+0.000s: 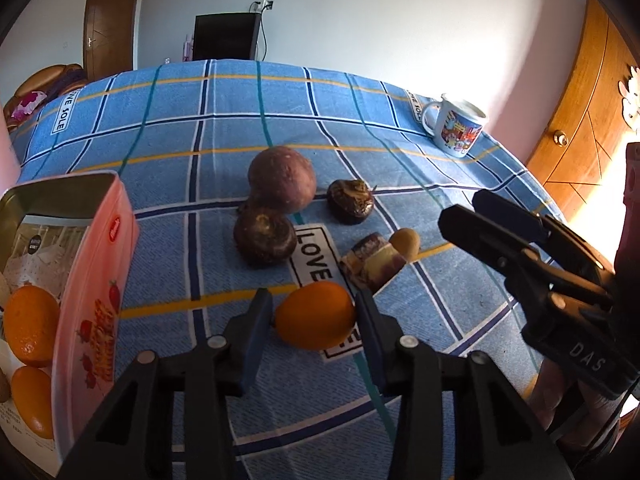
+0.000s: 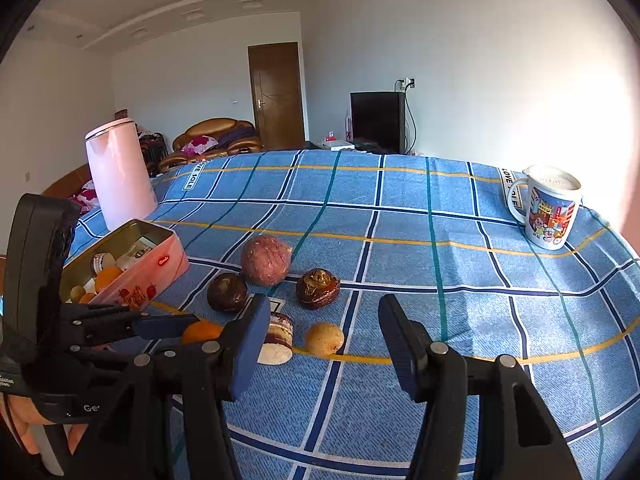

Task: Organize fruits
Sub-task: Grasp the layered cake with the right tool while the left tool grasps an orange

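My left hand-held gripper (image 1: 314,320) has its pads on either side of an orange (image 1: 316,316) that lies on the blue checked cloth (image 1: 168,140) over the surface; the pads look pressed against its two ends, so I am gripping it. My right hand-held gripper (image 2: 324,340) hangs apart with its jaws spread and nothing between them, only bare cloth ahead.

Just to the left of the orange stands the pink tin (image 1: 96,264), open at the top, with two more oranges (image 1: 30,330) already inside along with some smaller pieces I cannot make out. Beyond the orange, a short cylindrical cut piece (image 1: 372,264) lies on its side, touching a small yellowish fruit (image 1: 406,242). Farther back sit a dark round fruit (image 1: 264,236), a larger reddish-purple round one (image 1: 282,178) touching it from behind, and a dark wrinkled fruit (image 1: 350,200) off to the right, set apart from the pair.

A printed mug (image 1: 458,126) stands near the far right corner, well clear of everything. From the right wrist view a pale pink kettle (image 2: 118,172) stands behind the tin at the far left edge. The right gripper's black body crowds the right side of my left view.
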Demonstrator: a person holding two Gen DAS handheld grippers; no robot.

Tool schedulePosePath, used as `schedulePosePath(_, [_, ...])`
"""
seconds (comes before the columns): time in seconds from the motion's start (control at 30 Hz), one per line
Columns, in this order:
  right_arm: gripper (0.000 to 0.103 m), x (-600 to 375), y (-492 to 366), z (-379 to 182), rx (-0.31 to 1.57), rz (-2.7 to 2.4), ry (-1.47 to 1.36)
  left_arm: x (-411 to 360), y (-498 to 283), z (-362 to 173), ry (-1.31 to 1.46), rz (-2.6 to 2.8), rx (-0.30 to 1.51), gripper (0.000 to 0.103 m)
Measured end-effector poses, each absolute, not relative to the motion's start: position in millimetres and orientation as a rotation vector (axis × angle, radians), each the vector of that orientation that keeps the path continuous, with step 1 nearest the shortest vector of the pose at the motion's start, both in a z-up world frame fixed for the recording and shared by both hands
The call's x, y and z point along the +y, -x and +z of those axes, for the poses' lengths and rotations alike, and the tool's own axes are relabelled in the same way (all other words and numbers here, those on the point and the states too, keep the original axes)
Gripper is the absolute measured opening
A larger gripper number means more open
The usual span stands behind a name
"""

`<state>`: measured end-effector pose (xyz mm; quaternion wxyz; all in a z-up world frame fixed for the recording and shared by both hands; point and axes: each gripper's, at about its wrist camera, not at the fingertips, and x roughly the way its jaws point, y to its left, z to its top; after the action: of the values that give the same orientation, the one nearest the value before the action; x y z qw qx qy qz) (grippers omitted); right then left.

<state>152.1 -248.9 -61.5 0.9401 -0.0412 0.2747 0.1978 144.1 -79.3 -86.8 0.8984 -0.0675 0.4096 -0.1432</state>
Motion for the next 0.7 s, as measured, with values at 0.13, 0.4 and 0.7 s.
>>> schedulePosePath(0.13, [0.058, -236.3, -153.6, -63.0, 0.574, 0.441, 0.119, -66.7, -134.4, -75.9, 0.155, -0.248, 0.768, 0.044])
schedulePosePath(0.4, [0.051, -205.8, -168.7, -77.7, 0.681, 0.501, 0.231, -50.7, -131.9, -64.2, 0.145, -0.168, 0.674, 0.044])
schedulePosePath(0.7, [0.036, -183.3, -179.5, -100.9, 0.823, 0.537, 0.346, -41.6, -127.3, -63.4, 0.188, -0.171, 0.648, 0.044])
